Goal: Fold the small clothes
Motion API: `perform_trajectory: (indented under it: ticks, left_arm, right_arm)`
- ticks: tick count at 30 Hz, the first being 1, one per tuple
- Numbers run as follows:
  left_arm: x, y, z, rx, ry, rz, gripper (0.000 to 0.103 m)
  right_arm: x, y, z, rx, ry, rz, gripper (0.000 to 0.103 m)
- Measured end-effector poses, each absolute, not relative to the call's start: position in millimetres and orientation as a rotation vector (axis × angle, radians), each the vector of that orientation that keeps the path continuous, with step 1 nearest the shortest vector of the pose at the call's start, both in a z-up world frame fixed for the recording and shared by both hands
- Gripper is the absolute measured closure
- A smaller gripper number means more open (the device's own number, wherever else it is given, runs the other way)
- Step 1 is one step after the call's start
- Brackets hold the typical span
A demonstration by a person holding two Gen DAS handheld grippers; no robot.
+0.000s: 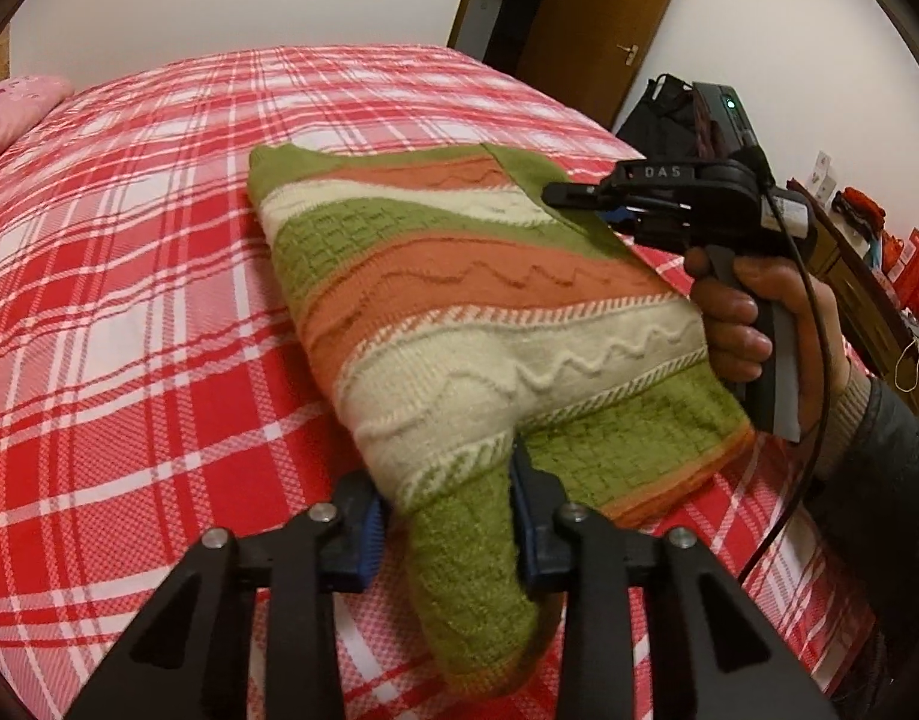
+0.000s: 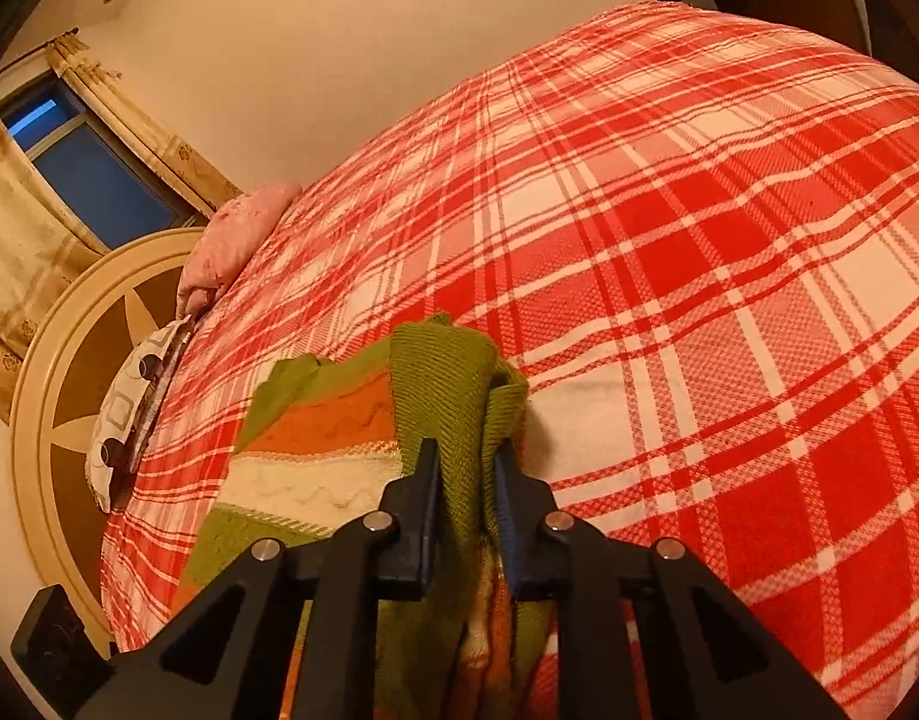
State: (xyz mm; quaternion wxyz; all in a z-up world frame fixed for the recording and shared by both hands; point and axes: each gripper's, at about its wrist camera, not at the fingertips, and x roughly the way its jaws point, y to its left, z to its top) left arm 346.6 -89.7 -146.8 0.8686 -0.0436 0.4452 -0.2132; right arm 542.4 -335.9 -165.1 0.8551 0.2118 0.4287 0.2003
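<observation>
A knitted sweater (image 1: 489, 312) striped green, orange and cream lies folded on the red plaid bed (image 1: 129, 300). My left gripper (image 1: 447, 510) is shut on the sweater's near green hem corner, which bunches between the blue pads (image 1: 528, 516). In the right wrist view, my right gripper (image 2: 465, 480) is shut on a green fold of the sweater (image 2: 441, 384), lifted a little off the bed (image 2: 729, 300). From the left wrist view, the right gripper (image 1: 555, 195) sits at the sweater's far right edge, carried by a person's hand (image 1: 741, 324).
A pink pillow (image 1: 15, 108) and a patterned pillow (image 2: 129, 408) lie at the head of the bed by a round headboard (image 2: 57, 372). A wooden door (image 1: 603, 18), a dark bag (image 1: 663, 114) and a cluttered dresser (image 1: 879, 276) stand to the right.
</observation>
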Motion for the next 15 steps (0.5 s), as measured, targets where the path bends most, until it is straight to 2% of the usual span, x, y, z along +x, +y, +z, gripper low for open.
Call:
perform_trajectory:
  ticks: [15]
  left_arm:
    - [321.7, -74.7, -121.5, -0.093, 0.875, -0.442, 0.073]
  right_arm:
    - [519.2, -314.2, -137.1, 0.468, 0.884, 0.487, 0.089]
